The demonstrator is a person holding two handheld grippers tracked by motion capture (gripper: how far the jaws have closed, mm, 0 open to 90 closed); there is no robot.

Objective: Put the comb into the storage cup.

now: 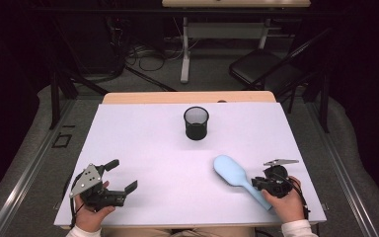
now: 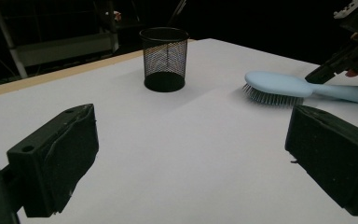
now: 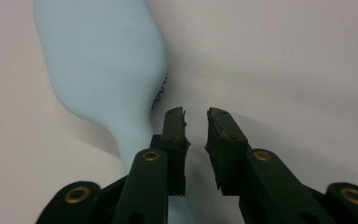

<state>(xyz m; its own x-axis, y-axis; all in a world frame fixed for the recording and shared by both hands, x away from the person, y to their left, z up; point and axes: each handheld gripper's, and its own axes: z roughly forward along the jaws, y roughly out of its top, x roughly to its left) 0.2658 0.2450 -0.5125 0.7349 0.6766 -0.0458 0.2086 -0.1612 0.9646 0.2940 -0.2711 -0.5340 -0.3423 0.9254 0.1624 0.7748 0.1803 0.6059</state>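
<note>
A light blue hairbrush (image 1: 229, 170) lies bristles down on the white table (image 1: 143, 143), its handle pointing toward the near right. My right gripper (image 1: 255, 183) hovers at that handle. In the right gripper view its jaws stand a narrow gap apart with bare table between them (image 3: 196, 116), and the hairbrush (image 3: 98, 60) passes just left of and under the left jaw. My left gripper (image 1: 123, 174) rests at the near left, jaws wide open (image 2: 191, 154) and empty. A black mesh cup (image 1: 196, 122) stands upright at mid-table toward the far edge.
In the left gripper view the mesh cup (image 2: 164, 58) is ahead, with the hairbrush (image 2: 275, 84) and the right gripper (image 2: 335, 67) to its right. Beyond the table are a black chair (image 1: 264, 66), desk legs (image 1: 185, 49) and floor cables.
</note>
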